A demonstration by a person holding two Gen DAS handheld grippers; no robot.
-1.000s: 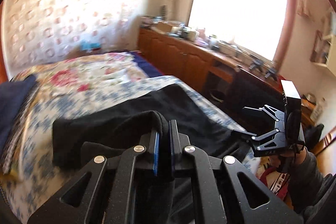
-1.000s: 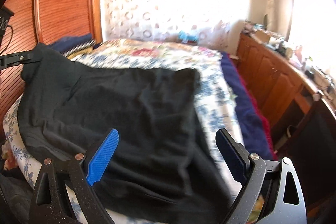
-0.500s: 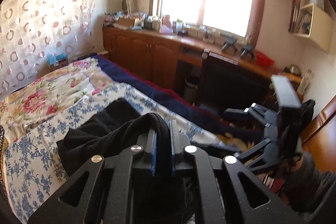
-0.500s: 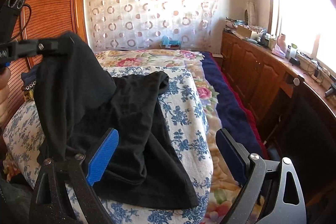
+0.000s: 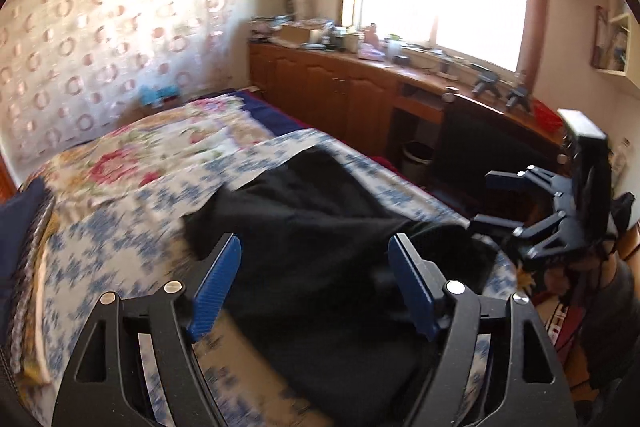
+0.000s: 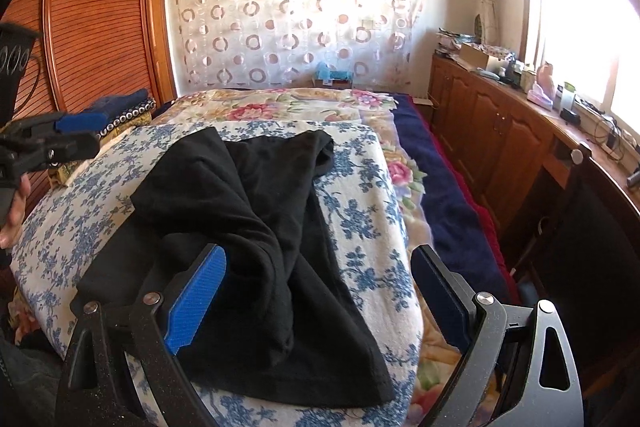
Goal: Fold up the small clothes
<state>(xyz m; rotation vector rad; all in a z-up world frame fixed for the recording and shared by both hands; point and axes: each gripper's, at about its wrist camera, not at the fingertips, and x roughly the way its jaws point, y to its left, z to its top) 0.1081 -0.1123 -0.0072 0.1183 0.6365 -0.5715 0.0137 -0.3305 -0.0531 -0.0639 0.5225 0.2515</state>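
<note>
A black garment (image 6: 256, 227) lies crumpled and partly folded over on the blue-flowered sheet of the bed (image 6: 360, 187). It also shows in the left wrist view (image 5: 320, 239). My left gripper (image 5: 316, 283) is open and empty, just above the garment's near edge; it shows at the left edge of the right wrist view (image 6: 60, 143). My right gripper (image 6: 320, 299) is open and empty above the garment's near end; it shows at the right of the left wrist view (image 5: 520, 211).
A wooden cabinet run (image 6: 500, 131) with clutter under the window lines the bed's right side. A dark chair back (image 6: 592, 247) stands by it. A wooden wardrobe (image 6: 92, 11) is at the left. Folded dark clothes (image 6: 124, 107) lie at the bed's far left.
My left gripper has opened and let go of the black garment, which has dropped onto the bed in a crumpled fold. The right gripper stays open.
</note>
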